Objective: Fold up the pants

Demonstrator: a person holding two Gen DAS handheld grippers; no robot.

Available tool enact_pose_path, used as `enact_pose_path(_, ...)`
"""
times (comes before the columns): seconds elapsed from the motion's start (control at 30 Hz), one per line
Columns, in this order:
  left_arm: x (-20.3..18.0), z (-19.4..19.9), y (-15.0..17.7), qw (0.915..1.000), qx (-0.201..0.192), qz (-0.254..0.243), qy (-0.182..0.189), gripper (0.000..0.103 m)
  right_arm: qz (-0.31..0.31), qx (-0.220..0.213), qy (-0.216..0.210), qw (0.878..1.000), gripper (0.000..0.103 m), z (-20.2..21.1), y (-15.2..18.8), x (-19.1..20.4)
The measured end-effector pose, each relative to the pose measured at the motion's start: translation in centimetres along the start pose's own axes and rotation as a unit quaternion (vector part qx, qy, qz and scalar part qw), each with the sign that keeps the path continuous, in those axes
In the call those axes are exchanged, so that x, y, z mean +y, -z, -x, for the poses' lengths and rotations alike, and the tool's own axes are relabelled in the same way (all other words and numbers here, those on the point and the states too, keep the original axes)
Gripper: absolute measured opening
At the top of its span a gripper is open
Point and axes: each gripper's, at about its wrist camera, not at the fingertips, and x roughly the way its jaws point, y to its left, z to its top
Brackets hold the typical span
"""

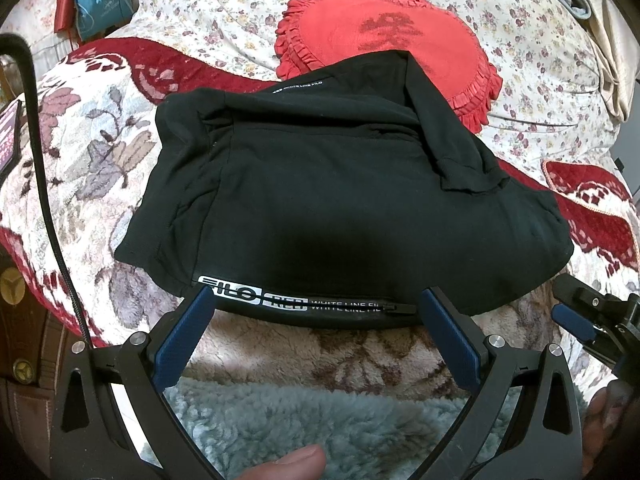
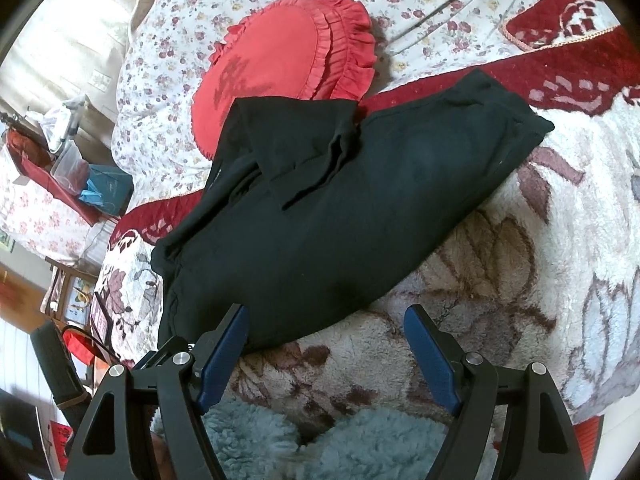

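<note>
Folded pants (image 1: pixel 320 200) on blanket (image 1: pixel 80 152); left gripper (image 1: pixel 316 300) spread at hem.

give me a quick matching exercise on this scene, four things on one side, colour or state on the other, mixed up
Things:
1. pants
2. cushion
3. left gripper
4. bag

Colour or state:
a. blue, far back at the left
b. black, folded into a bundle on the blanket
c. red with a ruffled edge
d. open, at the zip edge of the bundle

Pairs: 1-b, 2-c, 3-d, 4-a
</note>
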Motion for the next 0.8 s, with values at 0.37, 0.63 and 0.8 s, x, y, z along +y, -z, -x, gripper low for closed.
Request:
enact_pose_path(0.37,-0.30,-0.11,0.29,1.0000,0.002,0.001,0.002,0.102,-0.001,0.000,0.000,1.000,0.079,0.01,0.00,0.01)
enact_pose_path(0.63,-0.08,-0.11,0.07,1.0000,0.002,0.002,0.002,0.102,-0.001,0.000,0.000,1.000,0.079,0.01,-0.06,0.02)
enact_pose_path(0.8,-0.07,-0.10,0.06,1.0000,0.003,0.001,0.003,0.102,-0.001,0.000,0.000,1.000,0.079,0.02,-0.07,0.04)
